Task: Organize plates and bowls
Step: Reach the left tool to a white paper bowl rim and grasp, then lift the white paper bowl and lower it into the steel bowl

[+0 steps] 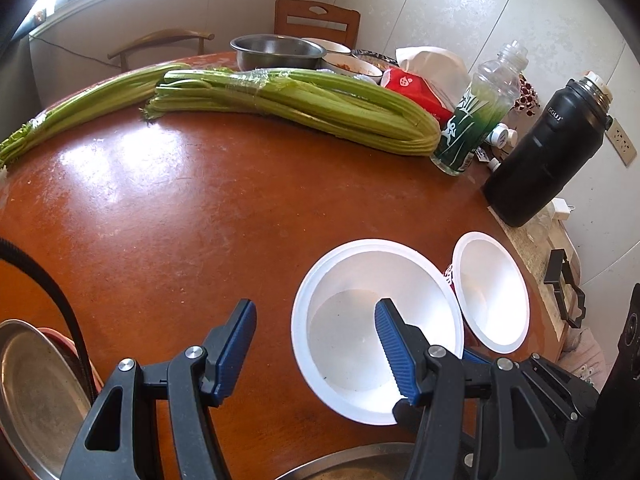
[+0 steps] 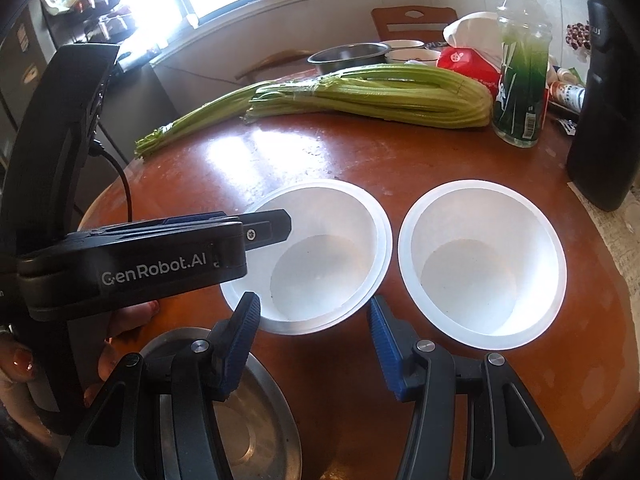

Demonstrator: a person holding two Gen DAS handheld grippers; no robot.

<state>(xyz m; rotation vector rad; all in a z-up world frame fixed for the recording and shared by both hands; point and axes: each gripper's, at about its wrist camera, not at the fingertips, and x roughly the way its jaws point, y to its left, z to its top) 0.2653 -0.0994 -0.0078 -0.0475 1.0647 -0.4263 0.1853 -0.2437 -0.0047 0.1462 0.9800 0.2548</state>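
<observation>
Left gripper (image 1: 316, 344) tilts down, fingers straddling white bowl (image 1: 352, 280) rim.

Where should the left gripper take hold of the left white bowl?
On the rim of the left white bowl, from above: it stands upright and open. The left gripper already straddles that thin wall on the side away from the other white bowl.

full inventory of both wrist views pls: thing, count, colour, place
bowls: 2, white, side by side, near table edge
metal plates: 2 or 3, silver, near edge
celery: 2 bundles, green, mid table
steel bowl: 1, silver, far side
bottle: 1, clear with green label, right
flask: 1, black, right
tissue pack: 1, red, behind celery
table: 1, reddish-brown
left claw: open, one finger inside left bowl
right claw: open, empty
</observation>
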